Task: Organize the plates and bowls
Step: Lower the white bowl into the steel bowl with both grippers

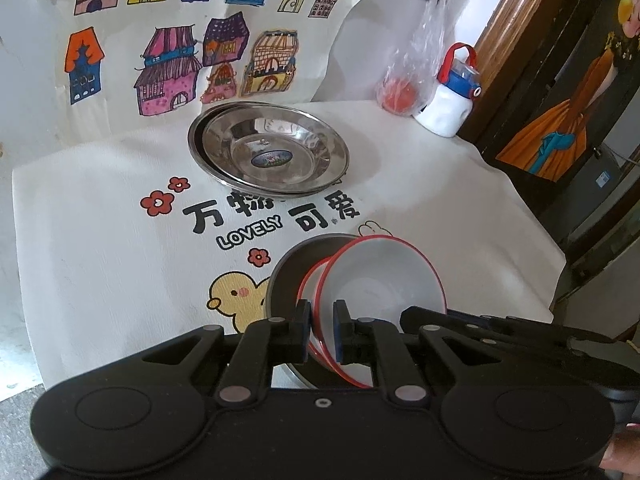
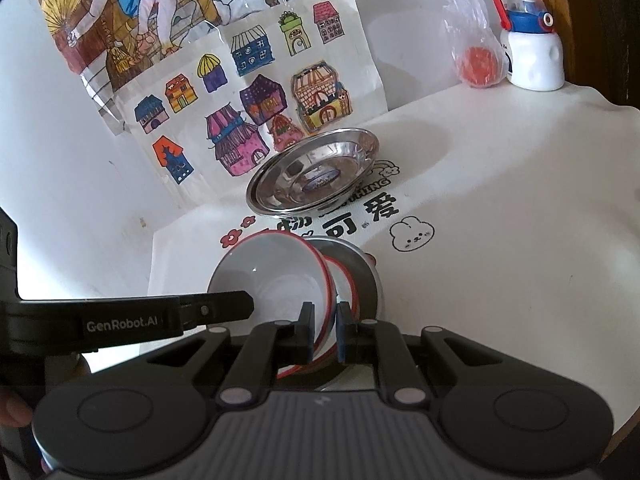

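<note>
You face a white wall (image 1: 24, 80) hung with coloured house drawings (image 1: 172, 36), a printed white cloth (image 2: 500, 220) over the table, and a wooden frame (image 1: 516, 12) at right.

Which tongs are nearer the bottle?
Right. Both grip the bowls by the rim; the right tongs hold the side toward the bottle, the left tongs the far side.

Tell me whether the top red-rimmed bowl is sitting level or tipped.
Tipped. The top red-rimmed bowl leans at an angle over the second bowl, its rim between each gripper's fingers, left and right.
</note>
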Motion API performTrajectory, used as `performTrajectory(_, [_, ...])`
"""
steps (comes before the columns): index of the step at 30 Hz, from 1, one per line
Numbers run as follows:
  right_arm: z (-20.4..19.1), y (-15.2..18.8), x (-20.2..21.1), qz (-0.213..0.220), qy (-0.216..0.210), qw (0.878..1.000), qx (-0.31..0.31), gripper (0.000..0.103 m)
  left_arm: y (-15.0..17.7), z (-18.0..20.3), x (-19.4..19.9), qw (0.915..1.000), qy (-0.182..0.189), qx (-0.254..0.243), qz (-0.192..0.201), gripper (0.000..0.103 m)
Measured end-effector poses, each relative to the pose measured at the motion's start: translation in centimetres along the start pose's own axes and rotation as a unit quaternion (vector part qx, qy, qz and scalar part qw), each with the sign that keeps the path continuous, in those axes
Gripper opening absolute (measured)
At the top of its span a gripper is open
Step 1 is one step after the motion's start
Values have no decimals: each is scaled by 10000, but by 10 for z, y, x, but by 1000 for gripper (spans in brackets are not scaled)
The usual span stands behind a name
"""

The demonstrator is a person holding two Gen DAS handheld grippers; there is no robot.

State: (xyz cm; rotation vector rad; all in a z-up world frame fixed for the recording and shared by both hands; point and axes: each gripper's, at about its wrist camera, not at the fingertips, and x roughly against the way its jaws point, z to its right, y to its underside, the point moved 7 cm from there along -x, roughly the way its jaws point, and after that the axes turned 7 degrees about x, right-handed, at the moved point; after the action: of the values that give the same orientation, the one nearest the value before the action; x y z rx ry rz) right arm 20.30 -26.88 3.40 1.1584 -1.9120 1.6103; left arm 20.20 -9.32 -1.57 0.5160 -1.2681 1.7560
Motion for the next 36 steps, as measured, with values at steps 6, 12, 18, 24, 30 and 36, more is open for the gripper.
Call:
performTrajectory(6, [-2, -2, -3, -67, 31, 9999, 97, 13, -2, 2, -4, 9999, -92, -87, -55, 11])
performTrajectory(12, [-4, -4, -6, -163, 91, 9996, 219, 13, -3, 1, -8, 9997, -175, -142, -126, 11])
performTrajectory(18, [-6, -5, -7, -246, 107, 9992, 298, 13, -5, 1, -10, 9995, -209, -156, -150, 11])
performTrajectory(24, [-5, -6, -6, -374, 176, 9983, 417, 13, -5, 5, -11, 9988, -309, -304, -221, 11])
performTrajectory(30, [0, -5, -7, -469, 232, 9976, 462, 14, -5, 11, -15, 9985, -281, -359, -316, 11])
performTrajectory(36, [-4, -7, -10, -625, 302, 9950, 725, 15, -7, 12, -19, 9981, -315, -359, -386, 11])
